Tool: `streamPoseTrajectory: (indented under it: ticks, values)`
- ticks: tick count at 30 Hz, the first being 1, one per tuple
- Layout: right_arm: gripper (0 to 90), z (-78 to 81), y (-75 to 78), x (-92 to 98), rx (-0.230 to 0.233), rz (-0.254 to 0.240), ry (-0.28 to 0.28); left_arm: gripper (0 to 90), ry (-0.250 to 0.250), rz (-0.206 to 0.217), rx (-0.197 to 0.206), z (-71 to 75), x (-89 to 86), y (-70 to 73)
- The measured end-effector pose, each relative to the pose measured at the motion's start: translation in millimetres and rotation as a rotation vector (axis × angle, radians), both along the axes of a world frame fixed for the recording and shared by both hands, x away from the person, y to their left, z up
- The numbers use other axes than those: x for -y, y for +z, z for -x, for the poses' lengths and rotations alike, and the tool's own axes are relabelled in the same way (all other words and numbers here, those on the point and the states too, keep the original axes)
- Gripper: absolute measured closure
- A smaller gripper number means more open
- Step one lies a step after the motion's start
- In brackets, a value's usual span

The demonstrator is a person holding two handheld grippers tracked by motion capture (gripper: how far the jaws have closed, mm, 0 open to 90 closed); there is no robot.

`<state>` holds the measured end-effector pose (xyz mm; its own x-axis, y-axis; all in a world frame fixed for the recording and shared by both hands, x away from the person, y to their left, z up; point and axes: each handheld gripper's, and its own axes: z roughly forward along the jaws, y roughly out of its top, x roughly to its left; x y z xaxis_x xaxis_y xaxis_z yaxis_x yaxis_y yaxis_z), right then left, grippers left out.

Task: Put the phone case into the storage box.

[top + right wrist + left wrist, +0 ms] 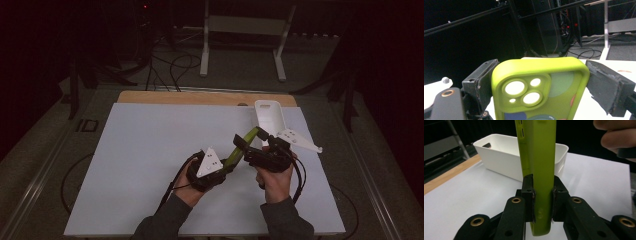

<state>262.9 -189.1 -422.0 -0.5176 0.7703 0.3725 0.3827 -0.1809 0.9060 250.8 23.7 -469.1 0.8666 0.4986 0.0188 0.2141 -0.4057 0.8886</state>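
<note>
Two hands work one lime-green phone case (240,147) above the table (140,165), each end held so the case hangs clear of the surface. The left gripper (543,195) has its jaws clamped hard against the case's two long sides near the lower end, the case standing on edge between the pads, apparently to steady it while the other end is handled. At the camera-cutout end, the right gripper (539,82) brackets the case's width: its left pad sits against the rim, its right pad at the far edge, though whether that pad presses is hard to tell. Beyond the jaws, near the table's far edge, a white bin (499,157) stands open, a likely destination for the case.
</note>
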Motion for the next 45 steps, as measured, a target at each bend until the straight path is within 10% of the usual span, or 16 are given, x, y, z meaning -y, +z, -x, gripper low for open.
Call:
streamPoseTrajectory:
  ticks: [27, 45]
  values:
    - [17.4, 1.3, 1.5, -5.7, 0.004, 0.069, 0.006, 70.3, -0.01, -0.026, -0.041, -4.5, -0.5, -3.3]
    - [17.6, 1.9, 3.1, -5.3, 0.005, 0.081, -0.004, 18.4, 0.071, -0.022, -0.061, -7.3, -6.4, -0.8]
